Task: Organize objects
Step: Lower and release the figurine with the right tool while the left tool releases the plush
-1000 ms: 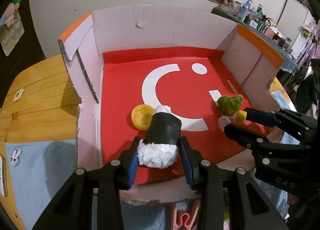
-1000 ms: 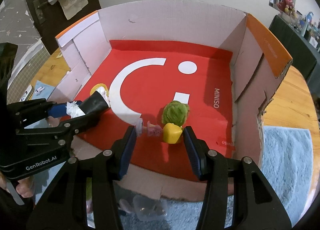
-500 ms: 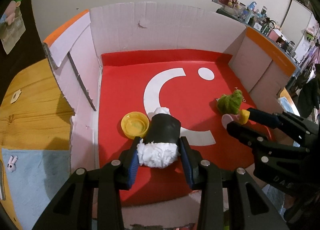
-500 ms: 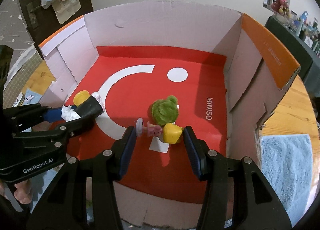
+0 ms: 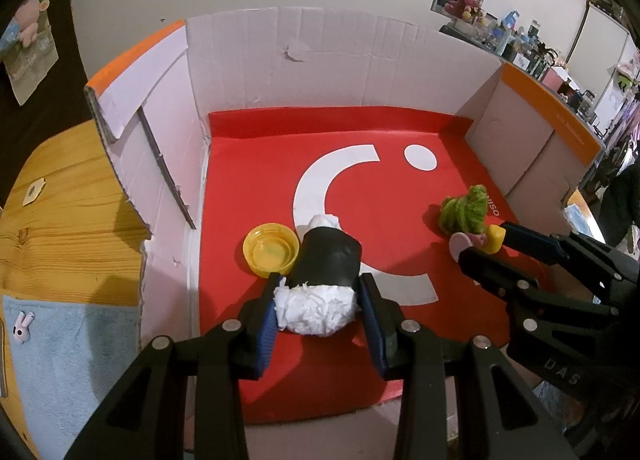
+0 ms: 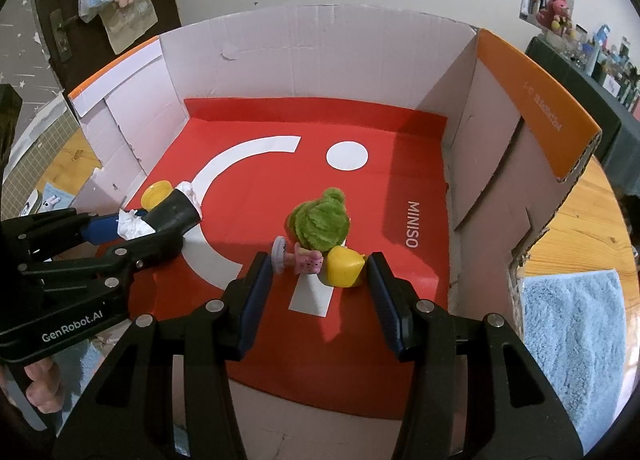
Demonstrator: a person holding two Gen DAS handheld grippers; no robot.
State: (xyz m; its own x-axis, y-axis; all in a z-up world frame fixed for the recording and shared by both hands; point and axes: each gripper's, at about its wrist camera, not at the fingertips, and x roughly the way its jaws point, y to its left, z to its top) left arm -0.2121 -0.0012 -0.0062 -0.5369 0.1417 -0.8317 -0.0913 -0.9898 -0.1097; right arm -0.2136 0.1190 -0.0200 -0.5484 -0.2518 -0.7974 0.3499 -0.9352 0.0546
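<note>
While both claws reach over the near edge of the cardboard box (image 5: 328, 60), each has a toy between its blue pads. At the bottom centre of the left wrist view, the left gripper (image 5: 318, 310) has its jaws closed part-way onto a sushi roll toy (image 5: 324, 280), a black cylinder with shredded white filling at both ends; the pads press its near end from either side, and the roll lies lengthwise pointing away from the camera. Just left of the roll, touching or almost touching it, a yellow bottle cap (image 5: 270, 248) sits open side up on the red floor liner (image 5: 360, 132). At the bottom centre of the right wrist view, the right gripper (image 6: 318, 276) is narrowed around a small figure (image 6: 320, 240) lying on its side: a round lilac base at the left pad, a pink body, a yellow block against the right pad, and a fuzzy green top leaning away behind them. Whether the pads truly squeeze it cannot be told for certain, though both appear in contact. Further in, the liner shows a white arc and dot, with "MINISO" printed toward the right. Beyond the box walls, wooden tabletop (image 5: 60, 196) and a blue towel (image 6: 576, 324) appear at the frame edges.
</note>
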